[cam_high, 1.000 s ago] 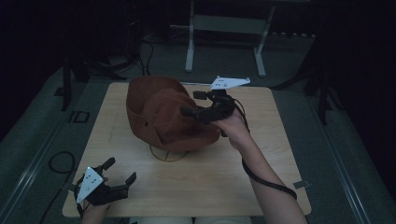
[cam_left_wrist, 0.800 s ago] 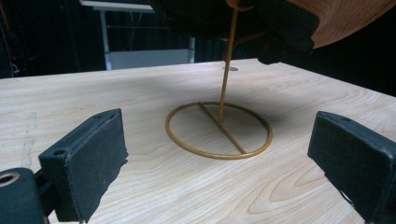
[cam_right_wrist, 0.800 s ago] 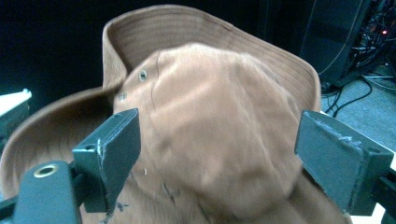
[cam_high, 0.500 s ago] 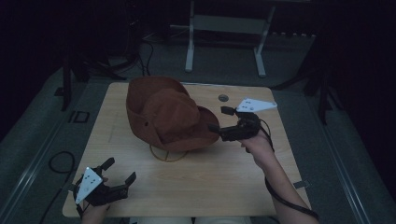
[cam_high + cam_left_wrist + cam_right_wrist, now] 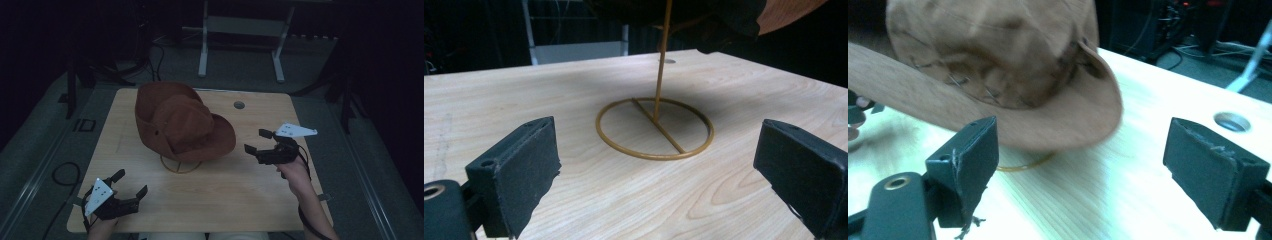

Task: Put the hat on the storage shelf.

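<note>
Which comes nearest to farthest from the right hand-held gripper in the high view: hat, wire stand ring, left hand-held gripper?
From the right hand-held gripper, by the table's right edge:
1. Hat, its brim just to the left.
2. Wire stand ring, under the hat, nearer the person.
3. Left hand-held gripper, at the near left corner.

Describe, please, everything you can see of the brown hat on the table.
The brown wide-brimmed felt-like hat has a creased crown, a floppy wavy brim and small eyelets in its side. It sits tilted atop a thin gold wire stand whose ring base rests on the pale wooden table. Neither tool touches it.
</note>
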Demonstrator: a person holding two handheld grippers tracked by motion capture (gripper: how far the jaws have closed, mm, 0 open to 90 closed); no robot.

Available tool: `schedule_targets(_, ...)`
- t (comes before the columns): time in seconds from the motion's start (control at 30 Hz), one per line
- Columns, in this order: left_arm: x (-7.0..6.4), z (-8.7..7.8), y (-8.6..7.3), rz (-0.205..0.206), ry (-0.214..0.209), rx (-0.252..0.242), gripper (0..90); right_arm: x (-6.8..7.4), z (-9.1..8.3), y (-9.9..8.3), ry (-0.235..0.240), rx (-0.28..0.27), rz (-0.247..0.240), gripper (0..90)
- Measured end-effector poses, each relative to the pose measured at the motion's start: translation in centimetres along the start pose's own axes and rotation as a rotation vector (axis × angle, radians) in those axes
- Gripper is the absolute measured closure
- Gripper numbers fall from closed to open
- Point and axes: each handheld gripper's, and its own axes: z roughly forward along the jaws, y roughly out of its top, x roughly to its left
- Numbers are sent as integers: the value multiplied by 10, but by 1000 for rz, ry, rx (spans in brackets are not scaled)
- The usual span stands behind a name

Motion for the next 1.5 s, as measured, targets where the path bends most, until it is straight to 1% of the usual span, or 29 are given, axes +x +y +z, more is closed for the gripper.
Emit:
schedule_targets(0.03,0,1,-1,-1,1,10,49,-2,-2,-5,-6,-7,13,145)
schedule_targets(0.1,0,2,-1,-2,-3,14,49,-7,-5,-15,-26,-4,24,146)
schedule_targets(0.27,-1,4,-3,17,1,33,49,-16,-11,-38,-58,13,60,144)
schedule_targets(0.33,0,5,-4,17,-9,39,49,-20,-13,-47,-58,21,74,144)
schedule_targets(0.43,0,6,-5,14,-8,50,49,-24,-15,-61,-76,35,82,143)
schedule_targets(0.5,0,7,-5,12,-8,55,49,-27,-16,-71,-71,40,106,143)
schedule_targets(0.53,0,7,-6,12,-8,56,49,-29,-17,-78,-79,45,117,143)
schedule_targets(0.67,0,9,-7,12,-11,72,49,-36,-20,-95,-79,69,137,144)
schedule_targets(0.77,1,10,-7,13,-10,81,49,-40,-23,-104,-103,83,140,143)
schedule_targets(0.87,0,10,-8,15,-11,88,49,-43,-27,-111,-119,80,153,141)
schedule_targets(0.97,1,10,-8,15,-8,90,49,-45,-30,-119,-161,80,165,140)
schedule_targets(1.03,1,10,-8,12,-7,91,49,-46,-33,-125,-205,76,170,140)
schedule_targets(1.13,2,10,-9,7,-10,89,49,-50,-37,-131,-226,68,186,140)
schedule_targets(1.17,2,10,-9,4,-11,85,49,-51,-38,-133,-230,72,190,140)
schedule_targets(1.27,2,11,-10,9,-9,91,49,-54,-40,-138,-256,93,182,140)
schedule_targets(1.33,2,11,-10,19,-8,98,49,-55,-43,-143,-278,95,184,140)
schedule_targets(1.5,1,11,-10,15,-9,97,49,-56,-47,-151,-357,97,175,141)
